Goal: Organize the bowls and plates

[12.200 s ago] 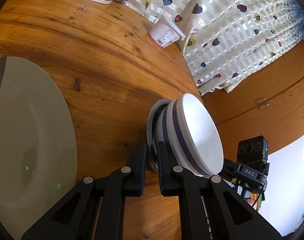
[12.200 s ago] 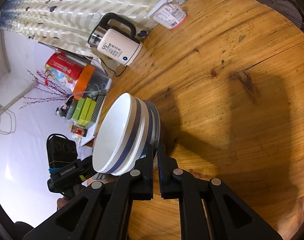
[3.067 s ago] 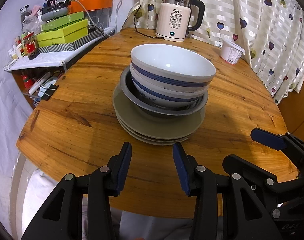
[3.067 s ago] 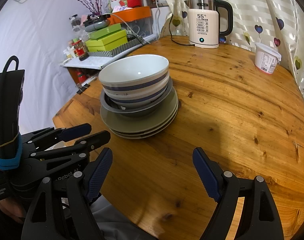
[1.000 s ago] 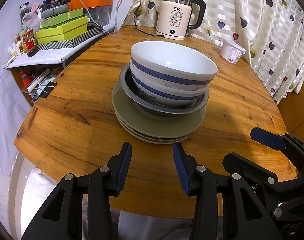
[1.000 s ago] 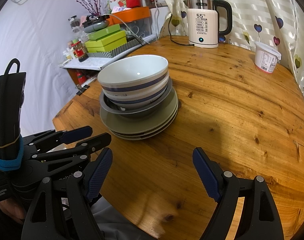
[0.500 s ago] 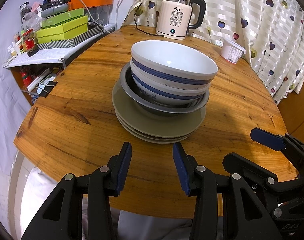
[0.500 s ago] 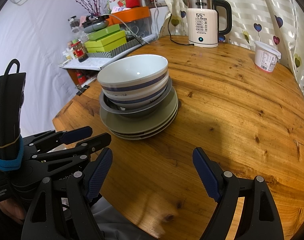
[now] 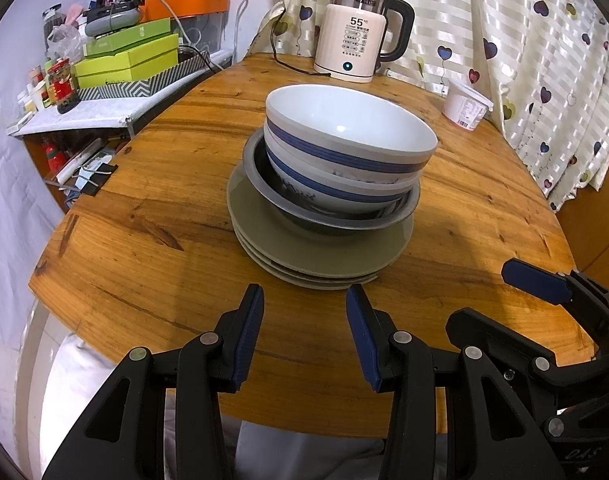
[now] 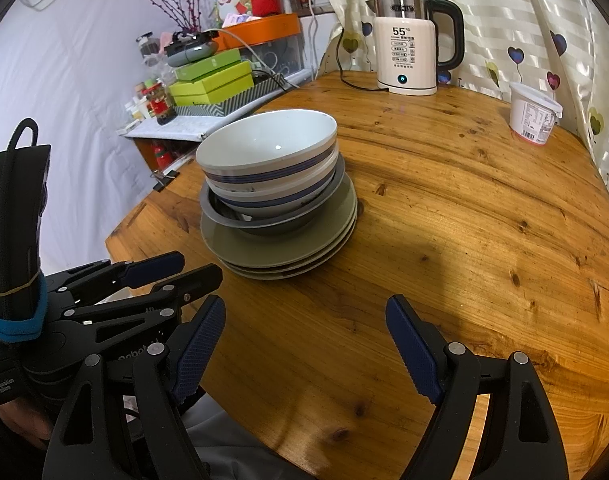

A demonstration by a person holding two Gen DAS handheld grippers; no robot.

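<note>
One stack stands mid-table: white bowls with blue stripes (image 9: 344, 136) nested in a grey bowl (image 9: 336, 216), on several grey-green plates (image 9: 264, 240). The stack also shows in the right wrist view (image 10: 272, 184). My left gripper (image 9: 304, 320) is open and empty, just in front of the stack near the table's front edge. My right gripper (image 10: 304, 336) is open wide and empty, to the right of the left one (image 10: 144, 276), and its finger (image 9: 536, 280) shows in the left wrist view.
A cream electric kettle (image 9: 356, 48) with its cord stands at the table's (image 9: 144, 280) far edge. A white yoghurt tub (image 9: 464, 106) sits near the heart-print curtain (image 9: 544, 60). Green boxes (image 9: 132, 60) and clutter fill a side shelf at left.
Long before, both grippers were shut on the bowl stack and carried it tilted. Now it rests on the plates and both grippers are open and withdrawn. Almost nothing moved in the last second.
</note>
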